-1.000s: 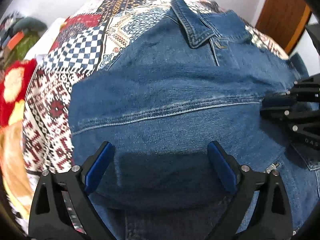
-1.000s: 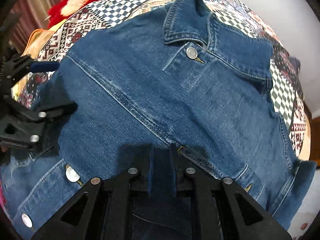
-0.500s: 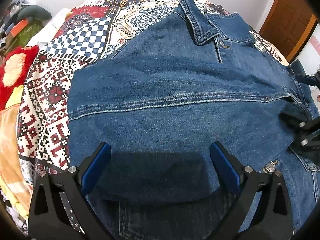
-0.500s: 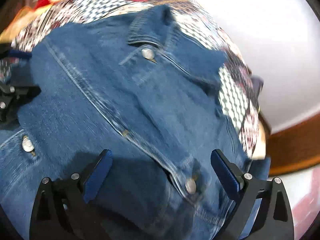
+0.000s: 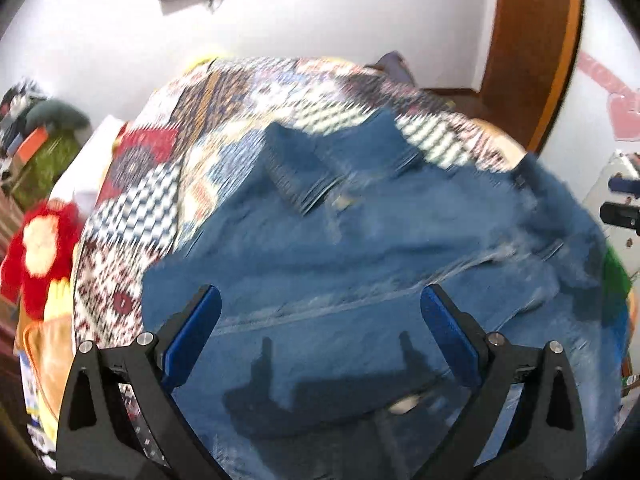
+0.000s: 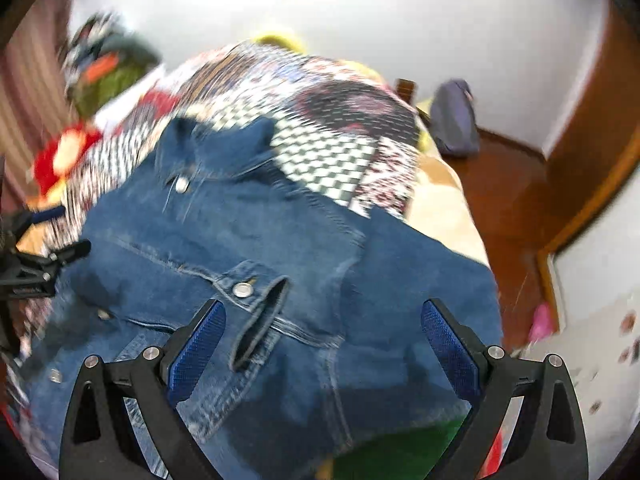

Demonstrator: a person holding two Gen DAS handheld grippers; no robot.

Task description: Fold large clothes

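Observation:
A blue denim jacket [image 5: 360, 264] lies spread on a patchwork bedspread [image 5: 248, 104], collar toward the far wall. It also fills the right wrist view [image 6: 280, 264], with a sleeve cuff [image 6: 260, 312] lying on its front. My left gripper [image 5: 320, 332] is open and empty, held above the jacket's near part. My right gripper [image 6: 322, 344] is open and empty, above the jacket's right side. The left gripper shows at the left edge of the right wrist view [image 6: 36, 268]. Both views are blurred.
A red and cream soft item [image 5: 38, 248] lies at the bed's left edge. A pile of things [image 5: 36, 140] sits at the far left. A wooden door frame [image 5: 532, 48] and floor [image 6: 508, 200] are on the right. A green cloth [image 6: 400, 452] lies under the jacket's near edge.
My right gripper opened, letting go of the jacket, and drew back to the right. My left gripper stayed open and pulled back and up; more of the wall shows.

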